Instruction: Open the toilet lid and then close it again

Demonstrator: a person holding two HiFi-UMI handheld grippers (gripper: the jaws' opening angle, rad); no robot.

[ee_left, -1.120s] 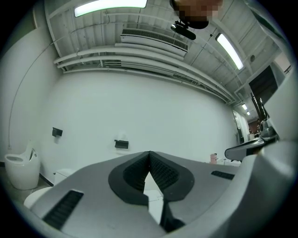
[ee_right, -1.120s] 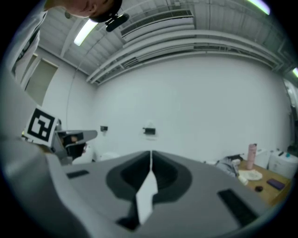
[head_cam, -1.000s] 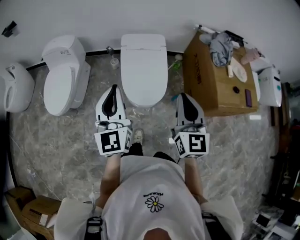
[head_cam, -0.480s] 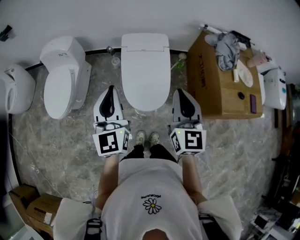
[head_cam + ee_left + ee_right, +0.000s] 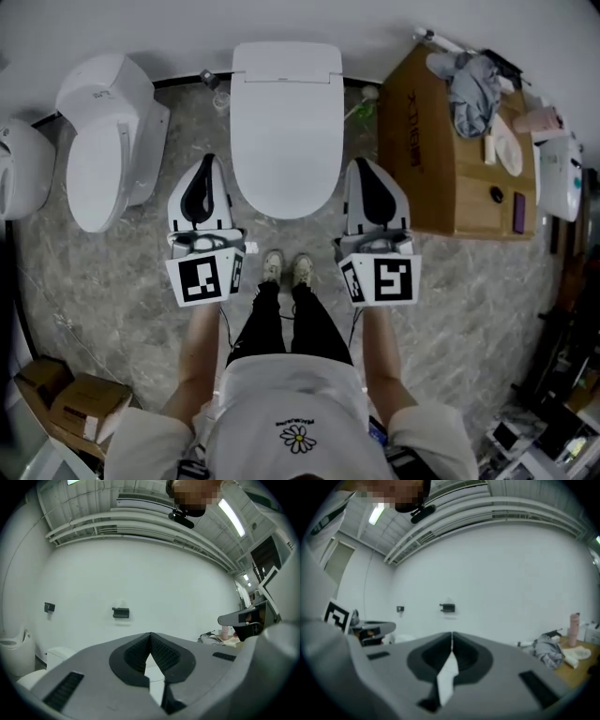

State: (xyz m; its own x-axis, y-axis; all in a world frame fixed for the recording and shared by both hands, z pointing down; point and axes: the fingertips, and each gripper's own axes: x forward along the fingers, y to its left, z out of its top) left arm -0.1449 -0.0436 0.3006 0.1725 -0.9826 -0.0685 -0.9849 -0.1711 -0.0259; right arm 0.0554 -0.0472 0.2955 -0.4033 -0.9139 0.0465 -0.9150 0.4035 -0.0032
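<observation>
We hold the left gripper (image 5: 203,161) and the right gripper (image 5: 360,165) on either side of the closed toilet lid (image 5: 284,131), upper centre of the head view; both sets of jaws are pressed together, gripping nothing

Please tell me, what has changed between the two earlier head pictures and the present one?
The person has stepped up to the middle toilet. Both shoes now stand side by side before its front edge, where at first only one showed. The left gripper and right gripper came forward too and now flank the front of the toilet lid. Unchanged: both grippers are shut and empty, and the lid is down.
</observation>
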